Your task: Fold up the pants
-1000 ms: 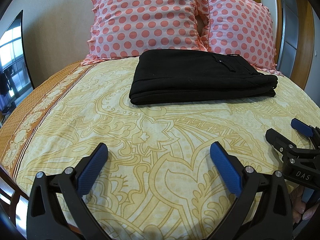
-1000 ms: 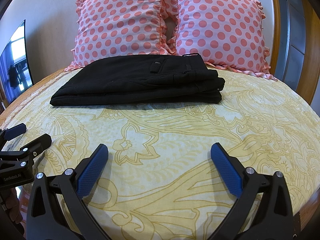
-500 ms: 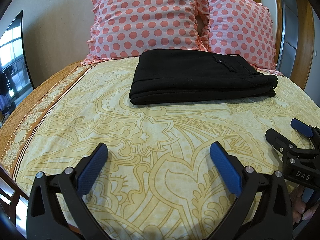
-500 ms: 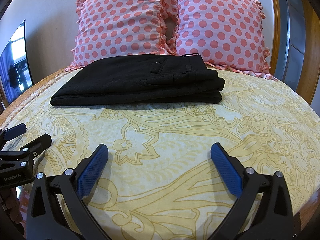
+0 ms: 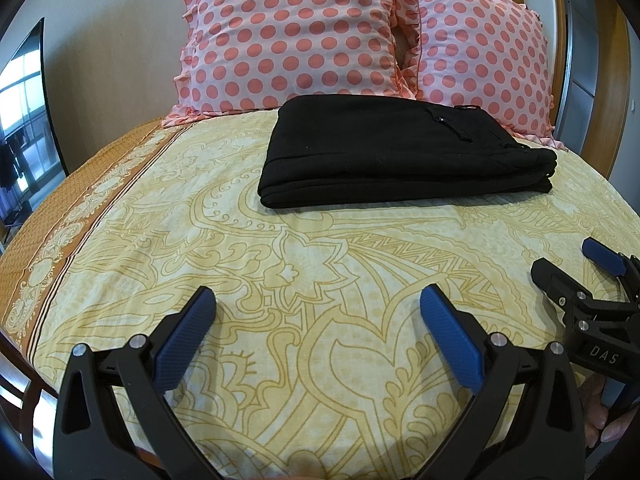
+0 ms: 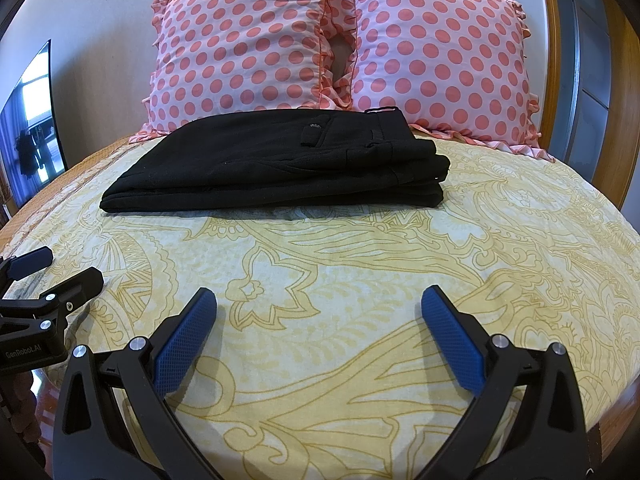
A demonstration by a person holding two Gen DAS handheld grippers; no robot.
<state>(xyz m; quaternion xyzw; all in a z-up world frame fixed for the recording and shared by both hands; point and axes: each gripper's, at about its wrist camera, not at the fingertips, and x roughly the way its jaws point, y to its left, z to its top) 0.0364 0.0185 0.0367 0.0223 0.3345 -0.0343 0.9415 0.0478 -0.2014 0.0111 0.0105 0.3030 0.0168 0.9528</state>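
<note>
Both sets of jaws are spread wide w/ nothing between them: left gripper (image 5: 318,300) and right gripper (image 6: 319,300) hang low over the bedsheet (image 6: 360,264), blue pads apart, gripping nothing. Can't tell if the lower frames rest on the sheet.

Vs 1 s and 0.5 s ago: no change. Grippers, pants and pillows sit in the same spots in both views; same jaw spread.

Landmark = pants (image 5: 400,152). Black, folded into a flat rectangular stack, lying on the sheet near the head of the bed, well beyond both grippers and untouched. Waistband, belt loop and back pocket w/ button are at the stack's right end; a folded edge faces the cameras.

Just behind the pants: two pink polka-dot pillows (image 6: 248,44), frilled edges, standing side by side against the wall; the pants' far edge sits right at their base. Under the pants: yellow sheet w/ ochre floral/paisley print, and an orange border strip (image 5: 80,200) off to the pants' left. Further left of the pants, a dark TV screen (image 5: 24,108) on the wall reflecting a window. Right of the pants, behind the pillows: a wooden headboard frame (image 6: 616,92).
</note>
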